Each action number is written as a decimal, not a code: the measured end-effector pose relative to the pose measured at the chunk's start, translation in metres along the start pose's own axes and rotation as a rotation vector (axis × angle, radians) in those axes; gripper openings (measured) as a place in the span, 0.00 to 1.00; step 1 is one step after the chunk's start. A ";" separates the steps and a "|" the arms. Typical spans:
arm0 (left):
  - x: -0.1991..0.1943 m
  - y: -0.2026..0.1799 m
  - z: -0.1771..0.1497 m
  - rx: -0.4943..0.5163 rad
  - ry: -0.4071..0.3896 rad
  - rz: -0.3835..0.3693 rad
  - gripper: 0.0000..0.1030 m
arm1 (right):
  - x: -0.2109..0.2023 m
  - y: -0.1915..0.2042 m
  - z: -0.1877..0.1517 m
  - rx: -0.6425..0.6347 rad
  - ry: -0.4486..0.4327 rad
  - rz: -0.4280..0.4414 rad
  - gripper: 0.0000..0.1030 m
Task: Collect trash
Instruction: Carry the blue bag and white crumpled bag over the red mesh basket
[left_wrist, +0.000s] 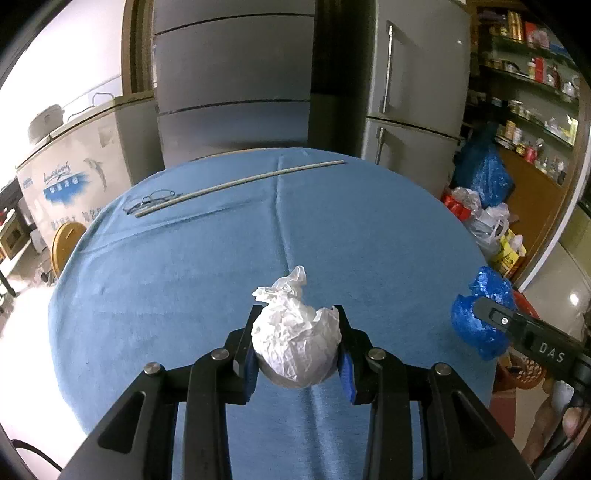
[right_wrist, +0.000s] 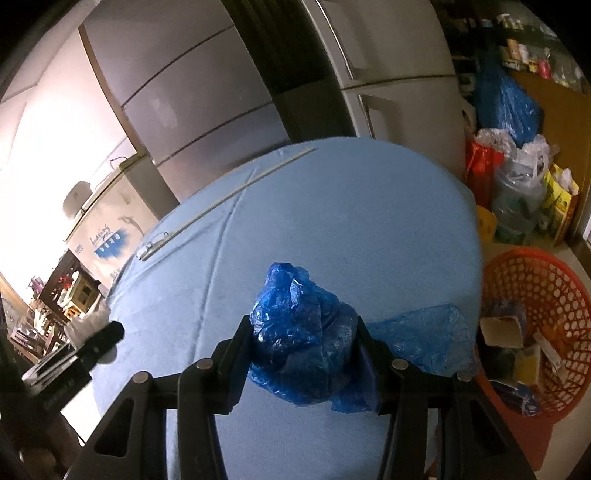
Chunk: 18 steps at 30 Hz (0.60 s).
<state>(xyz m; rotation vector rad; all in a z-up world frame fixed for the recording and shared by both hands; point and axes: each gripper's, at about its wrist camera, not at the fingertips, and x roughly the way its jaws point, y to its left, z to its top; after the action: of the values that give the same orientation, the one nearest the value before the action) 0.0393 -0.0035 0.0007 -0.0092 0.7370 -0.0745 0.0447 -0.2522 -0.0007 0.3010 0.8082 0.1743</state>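
My left gripper (left_wrist: 297, 314) is shut on a crumpled white paper ball (left_wrist: 295, 339), held above the blue tablecloth (left_wrist: 184, 277). In the right wrist view my right gripper (right_wrist: 303, 328) is shut on a crumpled blue plastic bag (right_wrist: 299, 343), also held over the tablecloth (right_wrist: 332, 221). That blue bag (left_wrist: 480, 314) and the right gripper's finger show at the right edge of the left wrist view. An orange mesh basket (right_wrist: 535, 295) with several pieces of trash inside stands on the floor to the right of the table. The left gripper's finger and white paper (right_wrist: 88, 325) appear at the left.
A long thin stick (left_wrist: 240, 182) and a pair of glasses (left_wrist: 151, 199) lie at the table's far side. Fridges (left_wrist: 413, 92) stand behind the table. Plastic bags (right_wrist: 513, 177) are piled on the floor at the right, near shelves (left_wrist: 532, 85). A white freezer (left_wrist: 74, 166) stands at the left.
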 end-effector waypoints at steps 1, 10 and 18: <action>0.000 0.001 0.000 0.005 -0.006 0.002 0.36 | 0.001 0.002 -0.002 -0.003 0.006 -0.002 0.52; 0.012 -0.032 0.013 0.035 0.020 -0.026 0.36 | -0.017 -0.033 -0.007 0.039 -0.031 -0.033 0.52; 0.016 -0.090 0.013 0.158 0.030 -0.109 0.36 | -0.045 -0.089 -0.005 0.160 -0.104 -0.117 0.52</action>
<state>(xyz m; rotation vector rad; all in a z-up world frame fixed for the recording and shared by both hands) 0.0542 -0.0950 0.0028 0.1027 0.7582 -0.2370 0.0139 -0.3473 -0.0027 0.4090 0.7360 -0.0164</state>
